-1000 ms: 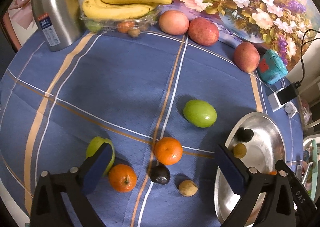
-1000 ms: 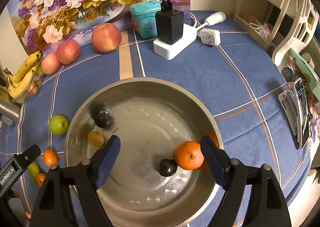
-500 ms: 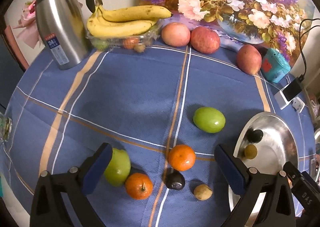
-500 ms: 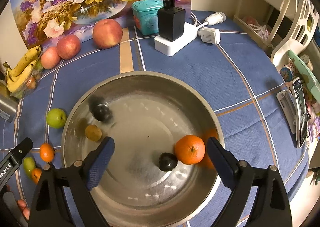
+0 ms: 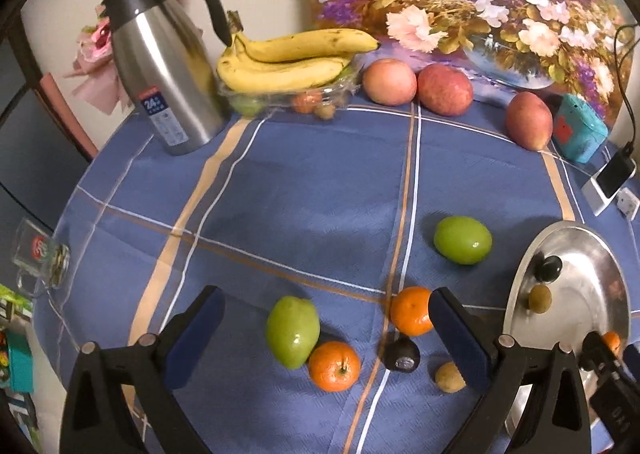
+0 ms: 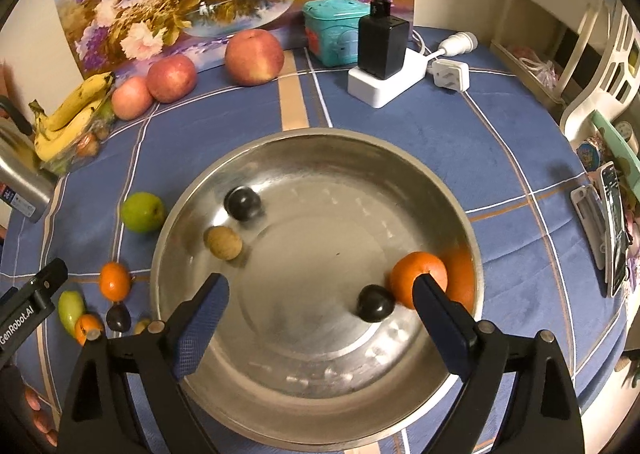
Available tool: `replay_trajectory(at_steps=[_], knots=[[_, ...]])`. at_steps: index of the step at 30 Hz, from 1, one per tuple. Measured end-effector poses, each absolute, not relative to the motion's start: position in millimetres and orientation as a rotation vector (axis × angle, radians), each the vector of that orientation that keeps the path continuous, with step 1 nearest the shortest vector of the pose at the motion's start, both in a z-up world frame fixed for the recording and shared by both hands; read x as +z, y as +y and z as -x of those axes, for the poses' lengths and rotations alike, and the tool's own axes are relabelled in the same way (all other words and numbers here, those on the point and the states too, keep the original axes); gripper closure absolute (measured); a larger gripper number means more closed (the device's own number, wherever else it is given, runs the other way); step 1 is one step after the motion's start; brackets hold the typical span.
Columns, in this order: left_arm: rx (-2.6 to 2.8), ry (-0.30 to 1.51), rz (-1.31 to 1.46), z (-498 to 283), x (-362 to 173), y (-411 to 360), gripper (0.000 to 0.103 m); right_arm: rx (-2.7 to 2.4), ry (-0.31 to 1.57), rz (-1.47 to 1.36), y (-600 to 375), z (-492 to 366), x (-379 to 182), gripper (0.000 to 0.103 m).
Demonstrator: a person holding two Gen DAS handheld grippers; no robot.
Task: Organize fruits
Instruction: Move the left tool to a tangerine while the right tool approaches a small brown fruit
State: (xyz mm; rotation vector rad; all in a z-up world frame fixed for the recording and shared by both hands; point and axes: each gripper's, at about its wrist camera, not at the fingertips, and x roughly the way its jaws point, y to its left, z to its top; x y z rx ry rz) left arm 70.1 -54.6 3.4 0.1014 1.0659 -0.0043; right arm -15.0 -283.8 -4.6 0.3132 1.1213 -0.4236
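Black right tongs [image 6: 320,318]: jaws spread wide, nothing between the blue pads, poised over the round steel basin [image 6: 400,150].
Black left tongs [image 5: 326,334]: jaws wide apart and empty, aimed down at the loose fruit left of the basin.
Change noted: right jaws stood narrower a second ago and now stand wide; the round orange mandarin [image 6: 418,278] lies free against the basin's near-right wall.
Basin contents: that mandarin, a dark glossy plum [image 6: 375,303] touching it, a second dark plum [image 6: 242,203] and a small tan-brown round fruit [image 6: 223,243] by the far-left wall.
Outside, just left of basin: pale green oval fruit [image 5: 293,330], orange mandarin with stem [image 5: 334,365] touching it, another orange mandarin [image 5: 411,310], dark plum [image 5: 401,350], small tan fruit [image 5: 449,377], round green apple [image 5: 463,239].
Assessment: one delivery judged complete; six pieces remain on the blue checked tablecloth [image 5: 304,190].
Next step, judged: left tongs close on one piece of the near cluster; crowding risks nudging neighbours.
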Motion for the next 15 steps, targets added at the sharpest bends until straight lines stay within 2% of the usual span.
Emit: replay_trajectory(at_steps=[5, 15], knots=[[0.013, 1.086, -0.089, -68, 2, -46, 0.000, -0.405, 1.135, -0.313, -271, 15, -7, 0.010], [0.074, 1.253, 0.023, -80, -25, -4, 0.000, -0.318, 1.175, -0.318, -228, 6, -11, 0.010]])
